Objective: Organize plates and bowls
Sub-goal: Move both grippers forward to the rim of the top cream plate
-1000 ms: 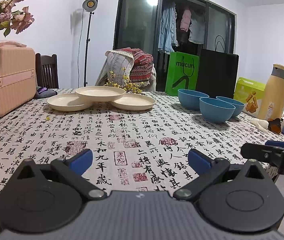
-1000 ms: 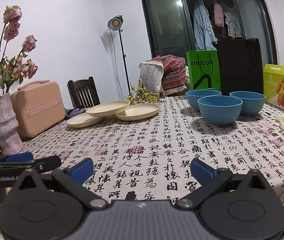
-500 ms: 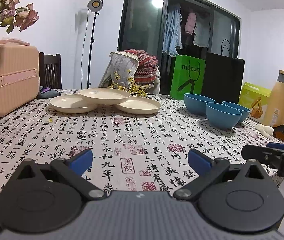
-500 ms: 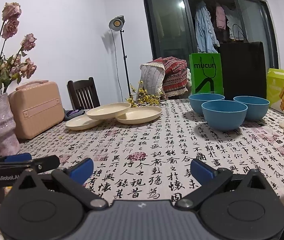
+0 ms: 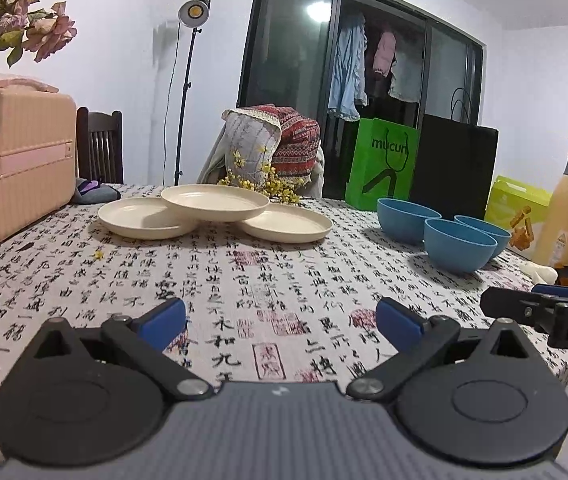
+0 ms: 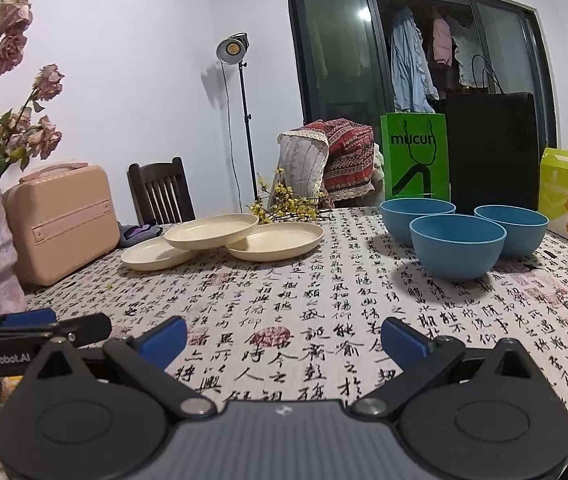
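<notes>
On the surface (image 5: 244, 280), three cream plates (image 5: 215, 203) overlap far left, well apart from three blue bowls (image 6: 458, 244) clustered right. Both the left gripper (image 5: 280, 316) and right gripper (image 6: 284, 336) hover empty at the near edge, jaws spread. Best approach low, pinching the top plate's rim, lifting before sliding.

Your tabletop (image 5: 244, 280): calligraphy cloth. On it: three cream plates (image 5: 215, 202), middle one propped on other two; three blue bowls (image 5: 460, 244) clustered right; pink case (image 5: 16, 160) left; bottle (image 5: 564, 208), bags (image 5: 384, 164) behind.
</notes>
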Demonstrator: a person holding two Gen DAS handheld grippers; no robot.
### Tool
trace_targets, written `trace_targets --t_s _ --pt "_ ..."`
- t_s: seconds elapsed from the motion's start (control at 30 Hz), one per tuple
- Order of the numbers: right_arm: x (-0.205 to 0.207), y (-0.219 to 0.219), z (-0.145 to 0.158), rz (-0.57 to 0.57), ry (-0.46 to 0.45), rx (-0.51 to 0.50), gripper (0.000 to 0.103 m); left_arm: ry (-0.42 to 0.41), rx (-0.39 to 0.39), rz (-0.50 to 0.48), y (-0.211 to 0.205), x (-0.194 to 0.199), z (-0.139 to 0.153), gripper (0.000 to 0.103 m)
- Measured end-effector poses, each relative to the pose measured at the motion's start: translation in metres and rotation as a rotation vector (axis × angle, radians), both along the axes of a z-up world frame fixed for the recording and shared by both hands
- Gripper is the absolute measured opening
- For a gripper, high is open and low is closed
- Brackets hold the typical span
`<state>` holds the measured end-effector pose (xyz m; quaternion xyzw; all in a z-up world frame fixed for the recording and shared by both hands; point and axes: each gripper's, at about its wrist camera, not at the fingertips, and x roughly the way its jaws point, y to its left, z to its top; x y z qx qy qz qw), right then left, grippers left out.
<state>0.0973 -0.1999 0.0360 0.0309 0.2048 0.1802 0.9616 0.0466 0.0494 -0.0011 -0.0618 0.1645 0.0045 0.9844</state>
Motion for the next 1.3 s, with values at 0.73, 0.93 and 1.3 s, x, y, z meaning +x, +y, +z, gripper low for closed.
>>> trace_targets --t_s 0.73,0.93,1.3 --pt "0.072 0.03 0.018 0.008 -0.053 -0.02 0.103 -0.044 -0.038 0.051 0.034 0.054 0.021 0.103" --pt "0.084 0.048 0.025 0.025 -0.078 -0.043 0.103 -0.064 -0.056 0.063 0.044 0.066 0.033 0.103" --pt "0.106 0.076 0.043 0.051 -0.127 -0.051 0.103 -0.092 -0.061 0.119 0.064 0.081 0.047 0.103"
